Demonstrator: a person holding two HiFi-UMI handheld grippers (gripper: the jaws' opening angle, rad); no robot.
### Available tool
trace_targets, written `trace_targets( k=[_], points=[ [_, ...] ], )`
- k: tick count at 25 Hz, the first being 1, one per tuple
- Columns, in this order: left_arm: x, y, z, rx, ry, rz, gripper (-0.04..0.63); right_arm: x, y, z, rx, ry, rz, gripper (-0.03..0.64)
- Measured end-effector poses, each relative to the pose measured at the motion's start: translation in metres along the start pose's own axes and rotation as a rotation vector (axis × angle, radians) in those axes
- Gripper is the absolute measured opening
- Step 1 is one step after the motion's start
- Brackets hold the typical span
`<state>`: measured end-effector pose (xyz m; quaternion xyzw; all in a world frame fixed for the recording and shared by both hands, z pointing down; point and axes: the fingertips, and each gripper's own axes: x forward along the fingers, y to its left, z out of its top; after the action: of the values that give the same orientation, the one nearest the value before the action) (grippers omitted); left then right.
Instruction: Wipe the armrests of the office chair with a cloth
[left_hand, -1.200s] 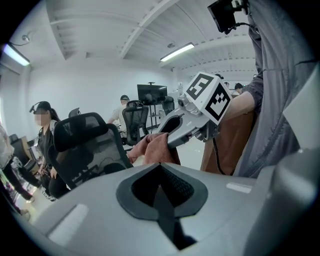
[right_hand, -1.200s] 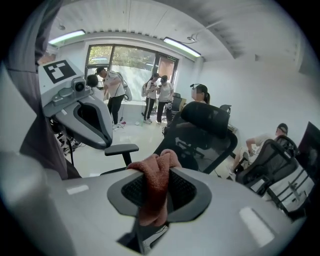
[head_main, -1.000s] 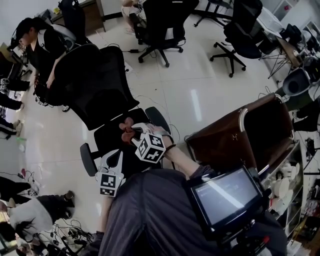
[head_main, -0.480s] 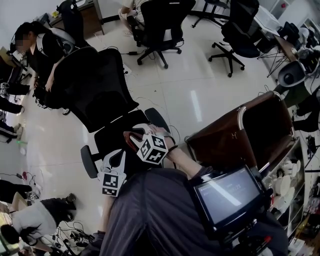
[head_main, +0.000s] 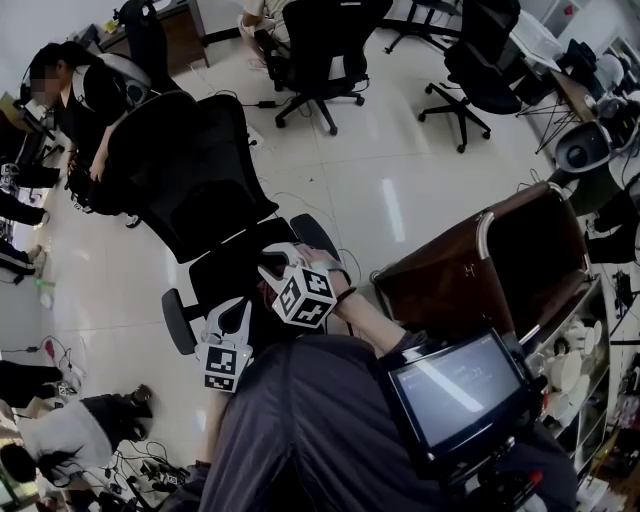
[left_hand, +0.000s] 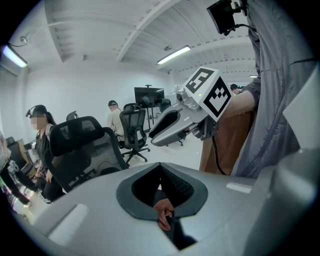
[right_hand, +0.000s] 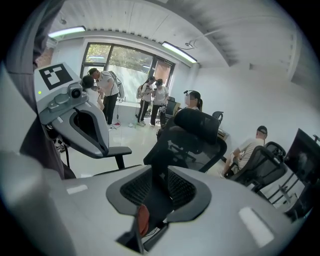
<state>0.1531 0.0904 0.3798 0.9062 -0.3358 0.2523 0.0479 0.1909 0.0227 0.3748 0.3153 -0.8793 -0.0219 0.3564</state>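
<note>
Right claw (right_hand: 159, 172) clamped on a reddish cloth (right_hand: 143, 220), over the black mesh office chair (head_main: 200, 170) seat, near one armrest (head_main: 315, 238). Left claw (left_hand: 160, 167) jaws together, small pinkish bit in the gap, near the other armrest (head_main: 178, 322)

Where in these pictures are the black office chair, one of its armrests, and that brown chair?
office chair (head_main: 190, 175), head view, on its black backrest.
armrest (head_main: 177, 322), head view, on the top of the pad.
brown chair (head_main: 470, 275), head view, on its brown outer panel.
</note>
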Motion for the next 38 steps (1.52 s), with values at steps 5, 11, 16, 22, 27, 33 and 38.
trace_targets(
  k=[5,11,16,22,27,33,38],
  points=[
    [-0.001,0.002,-0.001,-0.002,-0.001,0.000,0.015,0.001,0.000,-0.006,-0.035,0.033,-0.011,0.002],
    [0.001,0.005,0.001,0.004,0.001,-0.008,0.015,0.004,-0.002,-0.008,-0.069,0.053,-0.028,0.002],
    [0.003,0.004,-0.001,0.008,0.003,-0.014,0.015,0.006,-0.003,-0.018,-0.103,0.083,-0.047,0.002],
    [0.005,0.006,0.000,0.011,0.003,-0.012,0.015,0.008,-0.006,-0.019,-0.107,0.081,-0.052,0.002],
    [0.008,0.007,0.001,0.009,0.002,-0.012,0.015,0.009,-0.008,-0.021,-0.108,0.081,-0.051,0.002],
    [0.009,0.008,-0.001,0.007,0.004,-0.011,0.015,0.011,-0.010,-0.023,-0.108,0.088,-0.047,0.002],
    [0.011,0.009,0.000,0.006,0.003,-0.015,0.015,0.010,-0.011,-0.025,-0.111,0.090,-0.048,0.002]
  ],
)
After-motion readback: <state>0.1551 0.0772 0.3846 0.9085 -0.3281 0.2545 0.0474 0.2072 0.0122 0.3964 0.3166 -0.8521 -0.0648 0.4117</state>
